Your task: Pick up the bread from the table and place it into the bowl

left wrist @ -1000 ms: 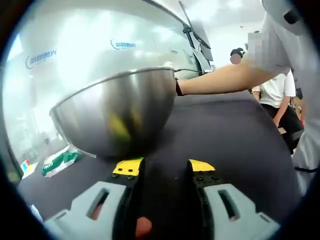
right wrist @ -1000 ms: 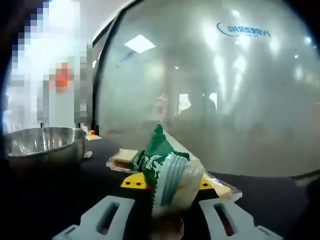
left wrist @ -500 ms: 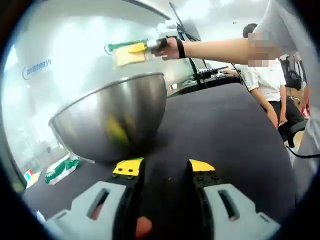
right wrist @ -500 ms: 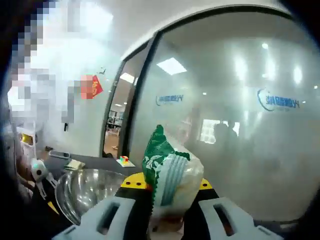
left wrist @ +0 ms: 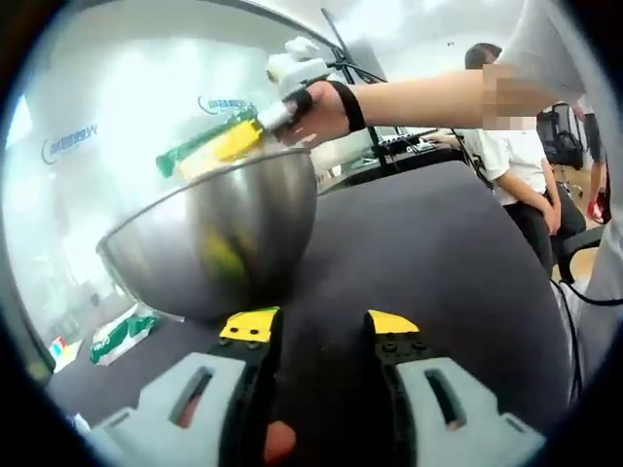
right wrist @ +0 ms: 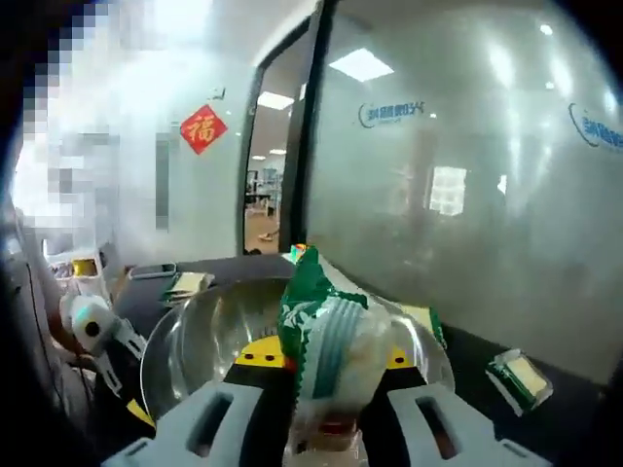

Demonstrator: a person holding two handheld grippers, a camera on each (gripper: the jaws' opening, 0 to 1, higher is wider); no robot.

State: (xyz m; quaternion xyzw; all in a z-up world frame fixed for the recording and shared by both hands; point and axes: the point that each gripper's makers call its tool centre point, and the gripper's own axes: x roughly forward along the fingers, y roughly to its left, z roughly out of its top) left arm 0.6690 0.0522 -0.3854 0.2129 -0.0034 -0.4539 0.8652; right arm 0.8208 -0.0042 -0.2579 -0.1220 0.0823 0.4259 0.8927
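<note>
Yellow-tipped jaws of the right gripper [right wrist: 326, 358] pinch a green-and-clear wrapped bread packet [right wrist: 331, 341], held above the open mouth of the round stainless steel bowl [right wrist: 195, 341]. Its left gripper [left wrist: 321, 326] has its jaws spread, holding nothing, just short of the bowl's outer wall on the dark desk [left wrist: 458, 253]. Another wrapped bread packet [left wrist: 122, 331] lies beside the bowl.

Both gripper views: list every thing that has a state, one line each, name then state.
Left gripper: open, holding nothing, low over the table beside the bowl.
Right gripper: shut on the wrapped bread, held over the bowl.
Wrapped bread: sealed in its green and clear wrapper, gripped, not yet in the bowl.
Steel bowl: upright on the dark table.
Another wrapped bread: lying on the table beyond the bowl.
</note>
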